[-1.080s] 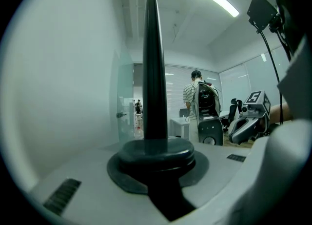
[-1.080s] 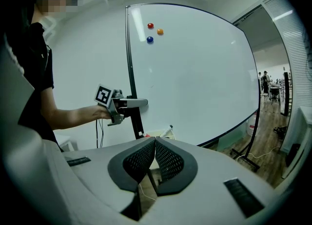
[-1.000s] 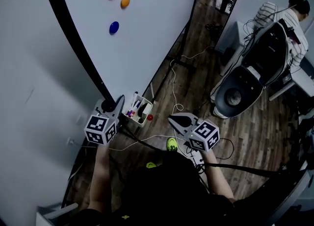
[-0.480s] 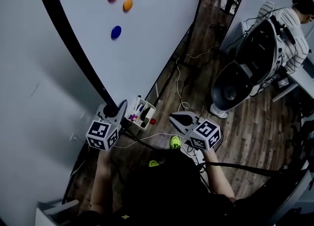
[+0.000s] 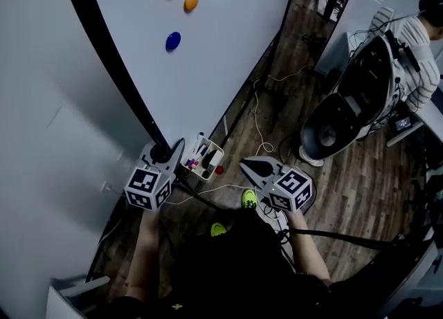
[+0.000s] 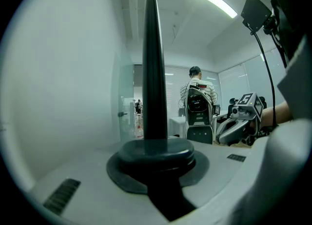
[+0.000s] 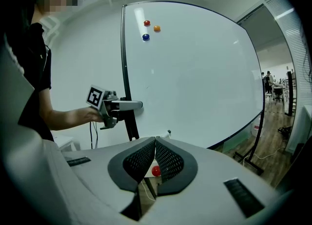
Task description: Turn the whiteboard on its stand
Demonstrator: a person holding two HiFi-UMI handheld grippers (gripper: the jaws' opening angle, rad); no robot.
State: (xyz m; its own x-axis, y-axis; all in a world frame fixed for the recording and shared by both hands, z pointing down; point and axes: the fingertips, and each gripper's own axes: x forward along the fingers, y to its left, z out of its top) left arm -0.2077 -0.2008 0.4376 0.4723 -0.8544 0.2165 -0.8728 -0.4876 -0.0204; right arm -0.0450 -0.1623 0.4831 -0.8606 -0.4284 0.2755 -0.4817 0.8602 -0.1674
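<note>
**A:** where was the whiteboard at?

**B:** upright over the wood floor, left tool clenched on its black frame low down. Right tool was shut on nothing, just hanging near the pen tray.

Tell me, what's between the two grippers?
In the head view, a white tray of pens and a small red round thing sit between the left gripper and the right gripper.
</note>
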